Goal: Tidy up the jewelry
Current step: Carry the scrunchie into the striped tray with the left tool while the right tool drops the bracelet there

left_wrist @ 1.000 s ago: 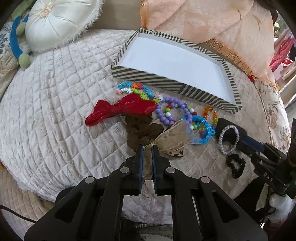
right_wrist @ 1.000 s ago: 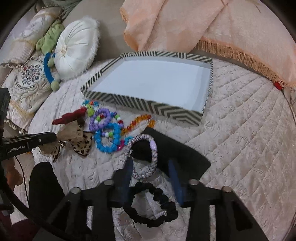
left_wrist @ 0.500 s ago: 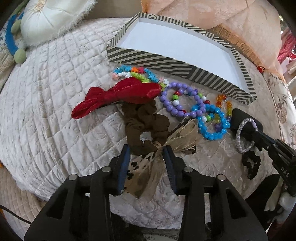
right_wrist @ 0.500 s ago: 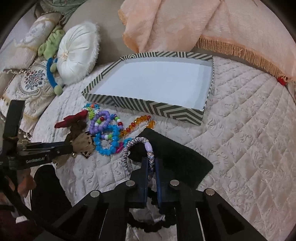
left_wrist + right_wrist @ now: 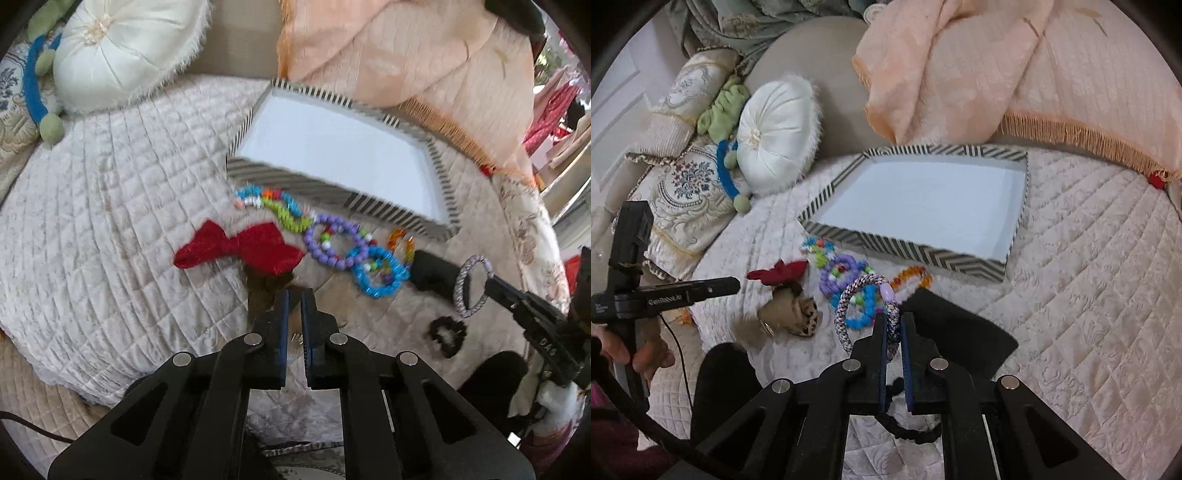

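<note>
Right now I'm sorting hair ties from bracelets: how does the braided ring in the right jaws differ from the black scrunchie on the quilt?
The braided ring is smooth, speckled purple-white cord with a lilac bead; the black scrunchie is plain black and ruffled. The ring is pinched and lifted by the right gripper; the scrunchie lies loose on the quilt. The ring looks wider. Both are closed loops.

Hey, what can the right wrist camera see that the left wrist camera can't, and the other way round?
Only the right wrist view: the hand holding the left gripper, and the beige bow clearly. Only the left: red cloth at far right. Both: striped tray, red bow, and the braided hair tie pinched in the right gripper.
</note>
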{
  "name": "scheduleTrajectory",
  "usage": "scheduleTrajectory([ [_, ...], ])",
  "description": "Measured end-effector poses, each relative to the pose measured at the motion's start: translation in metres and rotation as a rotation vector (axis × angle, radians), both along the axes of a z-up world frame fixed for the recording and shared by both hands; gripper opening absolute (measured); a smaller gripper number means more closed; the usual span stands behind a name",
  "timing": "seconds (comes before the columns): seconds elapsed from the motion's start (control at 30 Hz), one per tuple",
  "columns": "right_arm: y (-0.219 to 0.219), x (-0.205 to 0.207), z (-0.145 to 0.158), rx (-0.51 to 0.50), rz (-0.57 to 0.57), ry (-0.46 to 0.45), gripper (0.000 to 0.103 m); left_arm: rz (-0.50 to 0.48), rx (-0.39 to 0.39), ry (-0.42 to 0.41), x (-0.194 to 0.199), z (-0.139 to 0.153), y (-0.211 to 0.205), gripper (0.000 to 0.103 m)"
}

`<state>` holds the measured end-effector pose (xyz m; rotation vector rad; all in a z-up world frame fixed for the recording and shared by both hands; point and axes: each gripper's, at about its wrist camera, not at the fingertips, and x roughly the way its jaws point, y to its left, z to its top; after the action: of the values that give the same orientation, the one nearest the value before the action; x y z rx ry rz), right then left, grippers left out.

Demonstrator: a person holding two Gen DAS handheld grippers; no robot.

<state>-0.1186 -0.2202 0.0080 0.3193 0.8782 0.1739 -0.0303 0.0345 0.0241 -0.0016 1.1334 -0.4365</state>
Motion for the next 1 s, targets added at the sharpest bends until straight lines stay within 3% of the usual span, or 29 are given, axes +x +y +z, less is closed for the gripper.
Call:
scheduleTrajectory([
  [0.2,0.000,0.002,0.006,0.017,-0.004,-0.013,0.006,-0.028,-0.006,-0.057,-0.001,0.029,-0.003,0.005],
  [0.3,0.002,0.000,0.005,0.019,0.005,-0.007,0.006,-0.030,0.018,0.017,-0.001,0.012,-0.006,0.008],
  [0.33,0.002,-0.001,0.004,0.021,0.008,-0.005,0.006,-0.012,0.039,0.044,0.001,0.003,-0.006,0.011],
  [0.4,0.003,0.000,0.002,0.026,0.010,0.002,0.006,0.018,0.070,0.070,0.004,-0.014,-0.007,0.039],
  [0.5,0.005,0.000,0.000,0.026,0.019,0.013,0.006,0.079,0.095,0.098,0.013,-0.039,-0.008,0.041],
  [0.67,0.008,0.001,-0.001,0.033,0.025,0.014,0.006,0.144,0.132,0.134,0.030,-0.070,-0.013,0.040],
  [0.73,0.009,0.001,0.000,0.034,0.026,0.013,0.006,0.125,0.112,0.134,0.030,-0.073,-0.018,0.020],
  [0.77,0.009,0.001,0.000,0.033,0.027,0.014,0.006,0.119,0.117,0.134,0.029,-0.074,-0.018,0.016],
  [0.87,0.008,0.001,0.003,0.037,0.024,0.006,0.006,0.095,0.077,0.131,0.025,-0.065,-0.017,0.009],
  [1.0,0.005,0.001,0.010,0.050,0.016,-0.015,0.006,0.044,-0.007,0.105,0.010,-0.028,-0.014,0.007],
])
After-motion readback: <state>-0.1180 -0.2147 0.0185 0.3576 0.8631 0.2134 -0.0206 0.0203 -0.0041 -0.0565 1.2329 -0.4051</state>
